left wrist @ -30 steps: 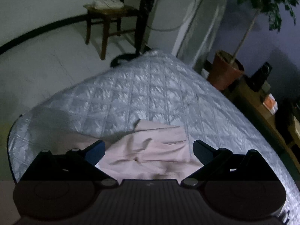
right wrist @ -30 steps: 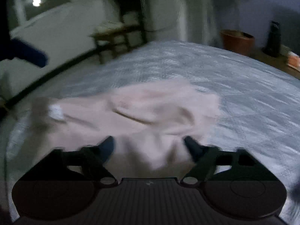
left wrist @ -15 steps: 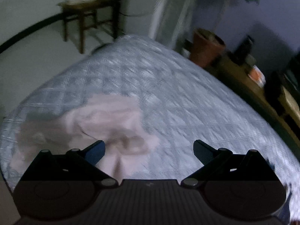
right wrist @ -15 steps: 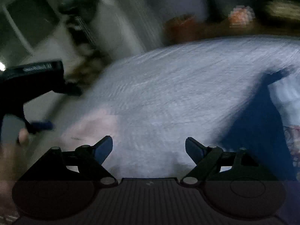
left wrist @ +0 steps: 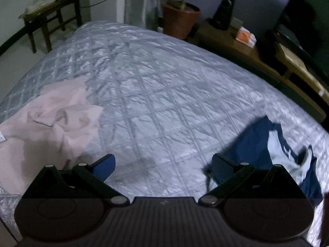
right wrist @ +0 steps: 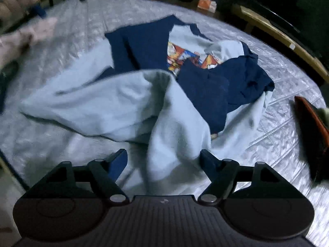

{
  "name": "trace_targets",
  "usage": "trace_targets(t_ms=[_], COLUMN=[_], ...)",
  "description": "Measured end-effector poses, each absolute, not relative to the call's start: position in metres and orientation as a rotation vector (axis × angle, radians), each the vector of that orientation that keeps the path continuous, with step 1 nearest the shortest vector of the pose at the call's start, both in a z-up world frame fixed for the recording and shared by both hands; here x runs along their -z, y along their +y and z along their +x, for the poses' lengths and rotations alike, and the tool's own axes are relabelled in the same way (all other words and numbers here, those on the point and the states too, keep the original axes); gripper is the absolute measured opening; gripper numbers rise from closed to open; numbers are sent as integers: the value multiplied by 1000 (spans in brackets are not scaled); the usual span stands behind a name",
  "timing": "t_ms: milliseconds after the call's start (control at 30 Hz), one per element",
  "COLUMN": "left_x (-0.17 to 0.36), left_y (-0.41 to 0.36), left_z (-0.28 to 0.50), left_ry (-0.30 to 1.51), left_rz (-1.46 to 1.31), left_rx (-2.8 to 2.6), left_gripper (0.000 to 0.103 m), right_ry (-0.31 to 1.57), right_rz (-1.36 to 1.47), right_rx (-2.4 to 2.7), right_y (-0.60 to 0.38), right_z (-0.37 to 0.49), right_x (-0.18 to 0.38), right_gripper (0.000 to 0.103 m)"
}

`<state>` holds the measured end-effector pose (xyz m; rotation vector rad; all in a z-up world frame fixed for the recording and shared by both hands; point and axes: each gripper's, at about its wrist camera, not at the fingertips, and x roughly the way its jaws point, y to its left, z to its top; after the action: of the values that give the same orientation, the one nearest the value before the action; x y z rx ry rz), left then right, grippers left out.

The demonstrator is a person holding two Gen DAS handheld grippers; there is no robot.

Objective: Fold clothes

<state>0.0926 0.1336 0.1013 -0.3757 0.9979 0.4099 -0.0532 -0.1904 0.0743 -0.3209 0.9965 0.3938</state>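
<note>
A crumpled pale pink garment (left wrist: 57,119) lies on the left of the quilted silver bedspread (left wrist: 154,72). A navy and light blue shirt (right wrist: 144,103) with a colourful print (right wrist: 185,55) lies bunched up on the right; its navy edge (left wrist: 253,142) shows in the left wrist view. My left gripper (left wrist: 162,160) is open over bare quilt between the two garments. My right gripper (right wrist: 163,154) hovers over the shirt's light blue fold. Its jaws are closing, with the fold lying between the fingers and the pads not pressing on it.
Beyond the bed stand a wooden chair (left wrist: 47,10), a terracotta plant pot (left wrist: 180,18) and a low wooden bench (left wrist: 257,55) with a dark speaker (left wrist: 223,13) and an orange box (left wrist: 245,37). A dark red-edged object (right wrist: 308,123) lies on the bed's right side.
Both grippers have swept to the right, away from the pink garment. The right one now hangs over the blue shirt, the left one over bare quilt.
</note>
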Motion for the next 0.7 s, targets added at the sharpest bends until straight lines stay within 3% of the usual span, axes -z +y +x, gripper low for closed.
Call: trace_targets(t_ms=[300,400,467,500,567,700], left_x=[-96,-95,-94,-94,-93,-92], left_y=[104,98,95,94,93,92], left_z=[101,102,102,102,102,102], left_ry=[1013,1011,1011,1012,1016,1018], left_rz=[-309,-292,-283,-280,-281,-281], left_rx=[-382,-373,-368,-368,-368,-366], left_gripper=[100,100,100,100,100,100], right_ry=[1024,1058,1070,1066,1056,986], right_rz=[-354,-214,-180,-179,-252,-497], right_rx=[-232,-186,-205,-231,-278,-230], right_y=[-197,-213,-215,-214,-211,-232], right_z=[-49,-47,-46,-46,-50,-54], right_x=[-58,-61,-53,-53,-58,-79], right_gripper=[80,80,74,62,14,13])
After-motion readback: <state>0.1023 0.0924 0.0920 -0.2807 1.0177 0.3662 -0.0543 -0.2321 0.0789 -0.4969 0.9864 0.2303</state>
